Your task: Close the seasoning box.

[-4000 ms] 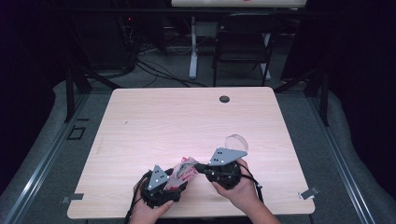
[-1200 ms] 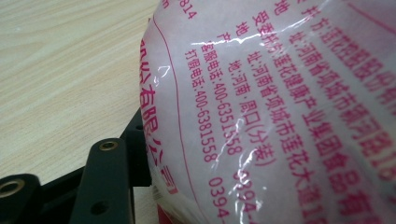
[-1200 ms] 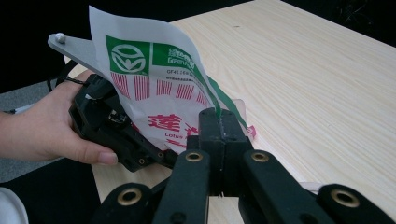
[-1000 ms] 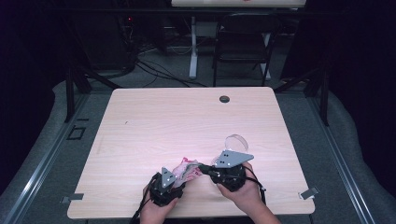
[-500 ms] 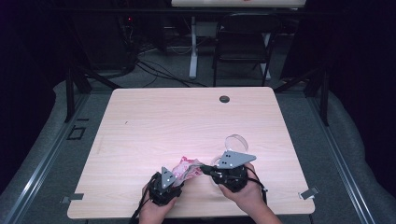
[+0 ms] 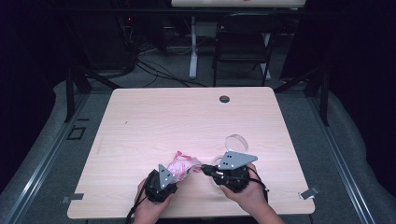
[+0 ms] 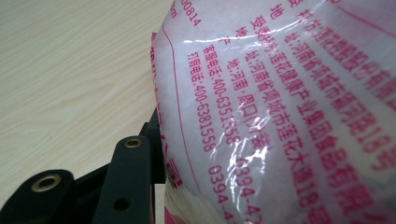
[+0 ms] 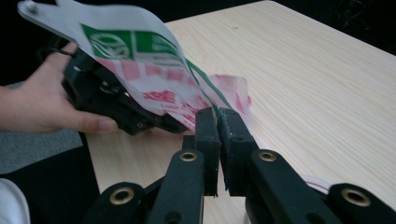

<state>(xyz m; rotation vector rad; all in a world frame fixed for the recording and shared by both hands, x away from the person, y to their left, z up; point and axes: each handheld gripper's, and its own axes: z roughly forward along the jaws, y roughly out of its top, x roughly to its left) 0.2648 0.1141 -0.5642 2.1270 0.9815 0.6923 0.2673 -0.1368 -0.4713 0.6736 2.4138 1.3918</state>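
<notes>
Packets: 1 plastic packet (image 6: 181,165), white with pink-red print, held up between the 2 grippers near the table's front edge.
Grippers: 2, each in 1 hand.
Left gripper (image 6: 161,182): jaws around the packet's body, pads against the film; they have just been closing on it.
Right gripper (image 8: 217,122): jaws nearly together, pinching the packet's thin edge; they have just eased open slightly, the film between them.
Writing, left gripper view: red Chinese lines on the packet (image 7: 299,116), with 400-6351558, 400-6381558 and a number starting 0394.
Writing, right gripper view: green band and a round logo on the packet (image 8: 140,56), text too blurred to read.
Clear round dishes: 2, 1 dish (image 6: 236,141) beyond the right gripper, 1 partly under it.
Table (image 6: 187,121): 1, light wood, with 1 dark round cap (image 6: 224,99) near the far edge.
</notes>
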